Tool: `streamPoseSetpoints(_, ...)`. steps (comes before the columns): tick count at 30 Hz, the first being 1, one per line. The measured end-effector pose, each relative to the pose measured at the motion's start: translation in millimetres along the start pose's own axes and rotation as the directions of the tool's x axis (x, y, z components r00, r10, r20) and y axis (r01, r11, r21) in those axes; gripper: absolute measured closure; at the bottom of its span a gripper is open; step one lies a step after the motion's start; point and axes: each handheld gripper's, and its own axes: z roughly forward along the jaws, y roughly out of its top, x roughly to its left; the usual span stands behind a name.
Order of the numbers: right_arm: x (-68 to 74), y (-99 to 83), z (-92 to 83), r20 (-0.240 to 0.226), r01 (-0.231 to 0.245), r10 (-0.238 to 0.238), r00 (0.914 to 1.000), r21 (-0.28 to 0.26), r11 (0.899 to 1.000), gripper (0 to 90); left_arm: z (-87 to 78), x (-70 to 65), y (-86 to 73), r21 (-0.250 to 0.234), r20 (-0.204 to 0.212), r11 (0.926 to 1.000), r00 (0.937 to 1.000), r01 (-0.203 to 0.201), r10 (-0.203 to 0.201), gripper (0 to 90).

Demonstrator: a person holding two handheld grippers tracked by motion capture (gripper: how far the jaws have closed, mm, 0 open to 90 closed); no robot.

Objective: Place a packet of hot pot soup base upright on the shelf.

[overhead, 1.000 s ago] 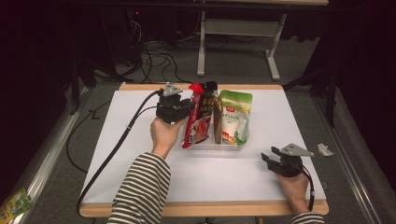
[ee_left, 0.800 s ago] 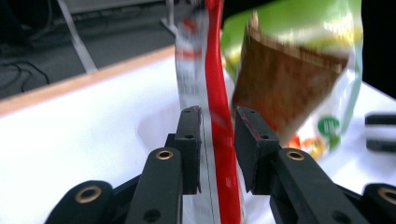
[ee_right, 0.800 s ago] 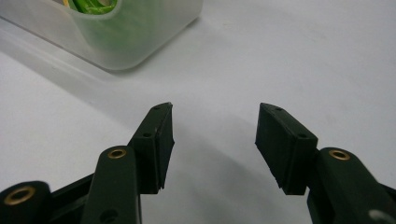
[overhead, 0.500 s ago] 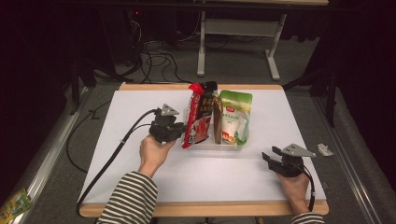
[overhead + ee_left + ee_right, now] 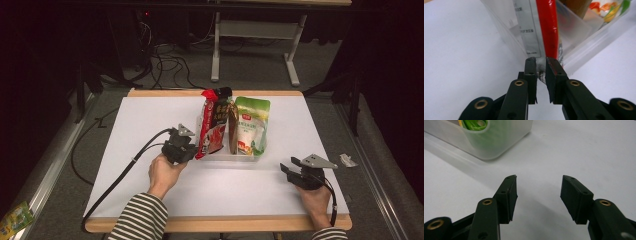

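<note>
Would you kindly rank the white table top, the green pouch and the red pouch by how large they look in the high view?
1. White table top, by far the largest.
2 and 3. Green pouch and red pouch: they look much alike. The green looks wider, the red longer and narrower, partly edge-on, so I would not rank them.

Green pouch upright in the tray, small wrapper beside the table's right edge.

Your left tongs: black, brass rivets on arms, fat black cable trailing. Right tongs: same build, grey three-cornered plate on top. You're wearing black-and-white striped sleeves, both arms.
</note>
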Motion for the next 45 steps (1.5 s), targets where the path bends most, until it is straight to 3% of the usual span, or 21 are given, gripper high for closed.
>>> streamPoseSetpoints(3,0.0,0.0,-0.1,0.002,-0.001,0.001,1.0,0.0,1.0,48.0,4.9,-0.8,-0.1,0.008,-0.002,1.0,1.0,0.004,-0.004,80.5)
streamPoseSetpoints(8,-0.1,-0.5,-1.1,0.0,-0.015,0.015,0.9999,-0.009,1.0,47.9,-8.5,-3.4,-0.6,-0.009,0.016,0.9999,0.9998,-0.006,0.006,79.1)
streamPoseSetpoints(11,0.2,-0.2,-0.6,-0.001,-0.001,0.001,1.0,-0.008,1.0,48.0,-12.2,-5.4,-0.9,0.011,0.035,0.9999,0.9993,-0.01,0.01,77.2)
streamPoseSetpoints(17,-0.2,-0.4,-0.7,0.0,-0.004,0.004,1.0,-0.012,1.0,48.0,2.8,-8.2,1.8,0.023,0.05,0.9997,0.9987,-0.007,0.006,75.6)
streamPoseSetpoints(20,0.1,-0.3,-0.8,0.001,-0.001,0.001,1.0,-0.01,1.0,48.0,7.2,-10.2,5.8,0.038,0.03,0.9992,0.9994,-0.015,0.013,75.3)
streamPoseSetpoints(29,0.9,-0.3,-0.9,0.002,-0.004,0.005,1.0,-0.006,1.0,48.0,24.5,-4.3,10.3,0.069,0.02,0.9958,0.9979,0.059,-0.061,76.0)
streamPoseSetpoints(33,0.5,-0.3,-0.8,0.003,0.004,-0.004,1.0,-0.006,1.0,48.0,24.5,-4.2,10.6,0.075,0.021,0.9951,0.9976,0.064,-0.066,76.1)
streamPoseSetpoints(36,0.6,-0.3,-0.9,0.001,0.002,-0.002,1.0,-0.006,1.0,47.9,20.6,-5.1,9.6,0.044,0.012,0.998,0.9989,0.045,-0.045,76.3)
streamPoseSetpoints(39,0.2,-0.3,-0.8,0.001,0.002,-0.002,1.0,-0.011,1.0,48.0,18.2,-4.6,11.5,0.018,0.017,0.9979,0.9979,0.063,-0.063,76.2)
streamPoseSetpoints(45,1.3,-0.3,-0.6,0.004,-0.002,0.002,1.0,-0.005,1.0,47.9,24.2,-1.1,12.8,0.041,0.022,0.9956,0.9961,0.084,-0.085,79.2)
